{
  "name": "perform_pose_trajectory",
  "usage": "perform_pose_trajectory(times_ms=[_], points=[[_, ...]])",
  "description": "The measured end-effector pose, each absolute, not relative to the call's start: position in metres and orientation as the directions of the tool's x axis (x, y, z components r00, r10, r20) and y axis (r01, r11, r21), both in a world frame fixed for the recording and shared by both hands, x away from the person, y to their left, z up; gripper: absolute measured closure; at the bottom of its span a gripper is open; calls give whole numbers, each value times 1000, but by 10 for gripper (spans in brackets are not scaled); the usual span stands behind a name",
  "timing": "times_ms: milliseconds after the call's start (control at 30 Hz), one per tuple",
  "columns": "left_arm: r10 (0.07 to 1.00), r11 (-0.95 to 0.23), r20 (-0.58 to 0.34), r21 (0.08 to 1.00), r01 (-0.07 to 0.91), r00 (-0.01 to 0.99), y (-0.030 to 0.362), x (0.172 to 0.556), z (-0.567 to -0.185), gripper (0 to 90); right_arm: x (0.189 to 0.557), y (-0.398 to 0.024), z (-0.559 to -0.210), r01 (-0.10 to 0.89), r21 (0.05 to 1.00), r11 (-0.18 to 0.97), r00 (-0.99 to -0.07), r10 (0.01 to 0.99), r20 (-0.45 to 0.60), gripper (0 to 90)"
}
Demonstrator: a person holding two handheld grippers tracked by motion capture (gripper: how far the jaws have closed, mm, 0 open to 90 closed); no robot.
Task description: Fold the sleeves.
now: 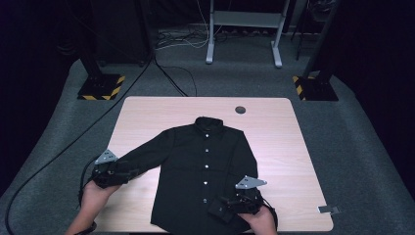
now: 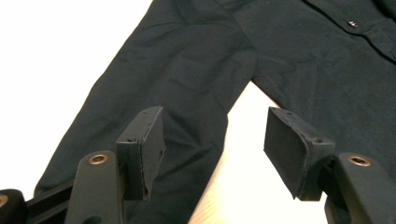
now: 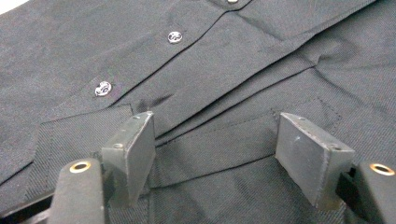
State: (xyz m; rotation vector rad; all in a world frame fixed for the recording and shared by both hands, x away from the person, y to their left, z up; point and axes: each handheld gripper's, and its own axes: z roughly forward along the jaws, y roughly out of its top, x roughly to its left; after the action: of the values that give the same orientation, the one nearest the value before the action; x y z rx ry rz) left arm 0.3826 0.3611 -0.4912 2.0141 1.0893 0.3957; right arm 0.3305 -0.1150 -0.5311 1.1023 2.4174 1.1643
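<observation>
A black button-front shirt (image 1: 205, 156) lies flat on the light wooden table (image 1: 279, 132), collar at the far end. Its left sleeve (image 1: 147, 155) stretches out toward my left gripper (image 1: 133, 172), which stands at the cuff end. In the left gripper view my left gripper (image 2: 212, 126) is open, one pad over the sleeve (image 2: 154, 84) and the other over bare table. My right gripper (image 1: 221, 205) rests low over the shirt's lower right part. There my right gripper (image 3: 217, 135) is open, straddling a folded-in cuff (image 3: 210, 149) near the white buttons (image 3: 174, 36).
A round grey grommet (image 1: 240, 109) sits in the table's far middle. A small metal clip (image 1: 329, 209) lies at the front right corner. On the carpet beyond stand posts with yellow-black bases (image 1: 100, 88) (image 1: 315, 88), cables, and a white frame (image 1: 244, 29).
</observation>
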Motion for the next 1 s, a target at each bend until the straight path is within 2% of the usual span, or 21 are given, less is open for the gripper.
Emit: perform_pose_trajectory(times_ms=[633,1000], points=[[853,-293,-67,760,580,518,389,384,-496,473,330,-116,-533,524,759,387,-686,720,106,277],[872,-287,-44,760,582,488,406,385,-489,494,330,-116,-533,526,760,383,-685,720,111,274]])
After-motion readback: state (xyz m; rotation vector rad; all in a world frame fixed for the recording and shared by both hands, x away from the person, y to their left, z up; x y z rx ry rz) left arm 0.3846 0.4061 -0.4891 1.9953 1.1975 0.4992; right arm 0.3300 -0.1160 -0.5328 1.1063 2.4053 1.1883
